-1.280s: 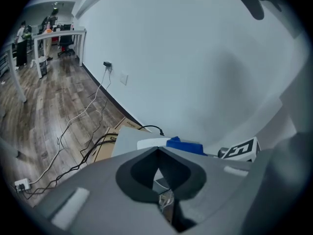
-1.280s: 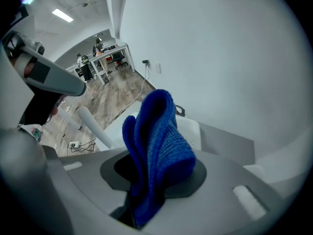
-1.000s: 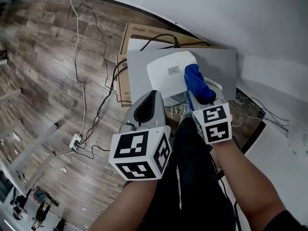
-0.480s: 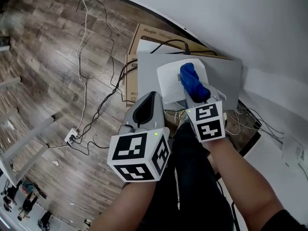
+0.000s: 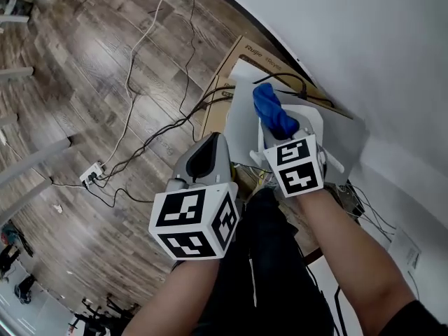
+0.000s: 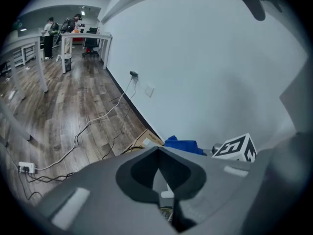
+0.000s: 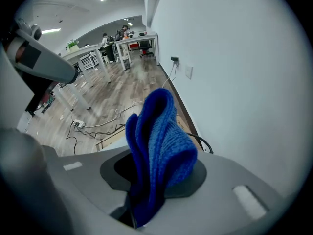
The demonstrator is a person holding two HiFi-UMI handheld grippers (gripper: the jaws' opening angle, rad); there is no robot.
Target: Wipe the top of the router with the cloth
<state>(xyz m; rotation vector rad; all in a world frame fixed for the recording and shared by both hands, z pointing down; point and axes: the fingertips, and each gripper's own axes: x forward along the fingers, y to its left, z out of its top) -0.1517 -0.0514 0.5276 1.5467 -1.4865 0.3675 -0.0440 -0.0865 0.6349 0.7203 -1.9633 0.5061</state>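
Right gripper view, right hand-held gripper (image 7: 149,182) clenched on folded blue knit cloth (image 7: 164,141)

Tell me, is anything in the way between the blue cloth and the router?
No, nothing visible is. The right gripper holds the cloth right over the white router. Whether they touch can't be told.

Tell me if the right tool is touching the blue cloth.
Touching. The right gripper view shows the blue cloth clamped between the right tool's shut jaws.
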